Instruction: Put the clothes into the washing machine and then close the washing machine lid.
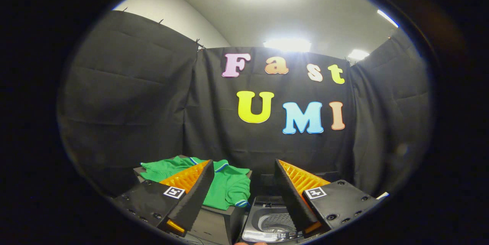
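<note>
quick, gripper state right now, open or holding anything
gripper: open, fingers spread wide, holding nothing; the green shirt and the washer lie beyond them.

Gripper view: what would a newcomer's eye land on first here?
The green garment stands out, draped over a dark stand beyond the left finger. Right of the stand sits the washing machine, lid up and drum showing, low between the fingers. The gripper is open, its fingers spread wide and touching nothing.
</note>
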{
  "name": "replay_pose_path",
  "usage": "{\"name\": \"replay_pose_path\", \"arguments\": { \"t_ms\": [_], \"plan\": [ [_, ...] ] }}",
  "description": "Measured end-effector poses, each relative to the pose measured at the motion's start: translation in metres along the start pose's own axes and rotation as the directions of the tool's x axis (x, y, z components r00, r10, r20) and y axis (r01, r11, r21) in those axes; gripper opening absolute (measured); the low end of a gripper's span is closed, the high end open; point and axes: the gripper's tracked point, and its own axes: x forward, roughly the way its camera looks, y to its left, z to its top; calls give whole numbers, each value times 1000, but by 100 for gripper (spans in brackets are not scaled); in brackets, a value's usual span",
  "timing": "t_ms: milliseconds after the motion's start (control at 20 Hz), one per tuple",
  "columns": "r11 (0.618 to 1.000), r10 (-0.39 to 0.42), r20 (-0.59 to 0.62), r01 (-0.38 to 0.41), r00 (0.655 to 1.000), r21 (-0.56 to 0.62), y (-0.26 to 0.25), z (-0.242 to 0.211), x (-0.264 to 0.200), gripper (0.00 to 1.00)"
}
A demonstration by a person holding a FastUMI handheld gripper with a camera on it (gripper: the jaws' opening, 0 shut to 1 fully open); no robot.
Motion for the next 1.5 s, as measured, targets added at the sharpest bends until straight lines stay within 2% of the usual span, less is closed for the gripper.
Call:
{"name": "replay_pose_path", "arguments": {
  "t_ms": [250, 500, 650, 950, 1100, 1350, 1500],
  "plan": [
    [996, 74, -50, -71, 996, 53, 22, 5, 52, 98],
    [981, 155, -187, -129, 970, 143, 52, -12, 103, 98],
    [969, 217, -299, -170, 929, 178, 71, -32, 128, 97],
    [966, 254, -454, -205, 854, 155, 100, -71, 164, 95],
    [965, 261, -515, -208, 817, 158, 115, -86, 176, 95],
    [960, 277, -624, -176, 731, 219, 140, -114, 192, 96],
    [964, 267, -673, -179, 690, 198, 152, -127, 199, 96]
  ]
}}
